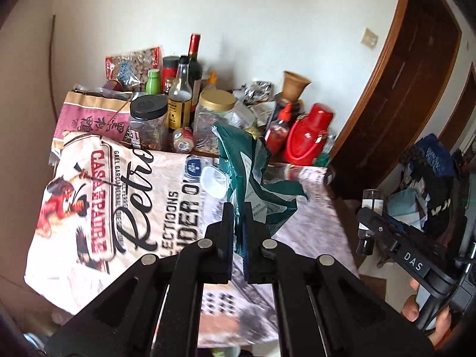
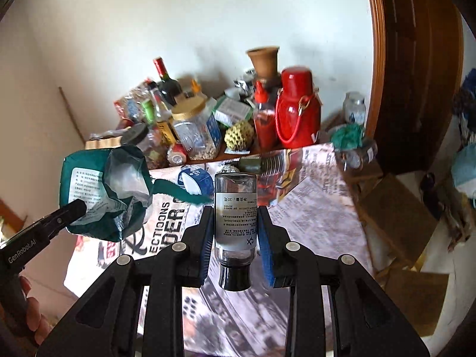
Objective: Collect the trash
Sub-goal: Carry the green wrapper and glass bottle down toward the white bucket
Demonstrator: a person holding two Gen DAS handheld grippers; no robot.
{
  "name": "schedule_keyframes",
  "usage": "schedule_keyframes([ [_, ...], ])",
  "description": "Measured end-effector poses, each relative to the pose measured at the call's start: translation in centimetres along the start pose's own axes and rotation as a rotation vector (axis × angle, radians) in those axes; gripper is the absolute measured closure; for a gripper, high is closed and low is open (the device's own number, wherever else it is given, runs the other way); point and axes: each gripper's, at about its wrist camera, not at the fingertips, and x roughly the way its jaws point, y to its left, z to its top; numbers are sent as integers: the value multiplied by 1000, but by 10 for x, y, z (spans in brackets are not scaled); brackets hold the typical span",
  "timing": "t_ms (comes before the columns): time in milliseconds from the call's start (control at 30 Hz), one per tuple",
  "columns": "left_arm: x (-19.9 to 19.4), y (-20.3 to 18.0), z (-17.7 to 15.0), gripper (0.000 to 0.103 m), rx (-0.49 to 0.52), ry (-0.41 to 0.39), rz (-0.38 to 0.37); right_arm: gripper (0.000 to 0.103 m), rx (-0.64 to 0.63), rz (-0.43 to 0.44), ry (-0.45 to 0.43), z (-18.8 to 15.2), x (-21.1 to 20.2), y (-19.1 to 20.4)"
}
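We hold two pieces of trash, one per gripper, both raised clear of the table (image 2: 321, 184).

Left side: the left gripper (image 1: 238, 208) is clamped narrow on the lower edge of a torn green wrapper (image 1: 253, 166). The wrapper is crumpled, its open top flaring above the jaws. In the right wrist view the same wrapper (image 2: 104, 190) hangs off the gripper tip, gaping, w/ only a thin margin of foil inside the pinch.

Centre: a blue-and-white cup (image 2: 195, 181) lies on the printed cloth (image 1: 125, 208) beneath the wrapper — possibly more trash, we cannot tell.

Right side: the right gripper (image 2: 236, 217) holds a small clear bottle (image 2: 236, 211) between its blue pads, black cap toward the camera, base pointing away. The jaws sit at bottle width, gripping the label zone.

Back of table: jars, sauce bottles, a wine bottle (image 2: 166, 81) and a red flask (image 2: 297, 113) stand crowded together; these look like kept goods, not trash.

Risks from here:
- Wrapper slip — the pinch is on thin foil near an edge; a fast swing could tear it or pull it free.
- Loose contents, if any, could spill from the open top when tilted.
- Bottle slip — smooth round wall vs. flat pads; it may rotate or slide out cap-first.
- Both grippers are close together; a crossing move could knock one load off.
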Motion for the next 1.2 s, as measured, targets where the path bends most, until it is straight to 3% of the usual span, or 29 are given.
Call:
schedule_keyframes([
  [367,-66,-34,-33,100,21,-40,3,77,-28,27,-83,-14,-75,-10],
  [567,-104,-33,-46,100,56,-70,-46,77,5,28,-122,-35,-101,2],
  [700,-137,-21,-63,100,80,-105,-71,77,18,12,-131,-57,-119,23],
  [933,-192,21,-110,100,78,-80,-105,77,35,13,-121,-106,-148,69],
  [1200,-219,52,-157,100,112,-31,-104,77,72,-2,-63,-165,-170,102],
])
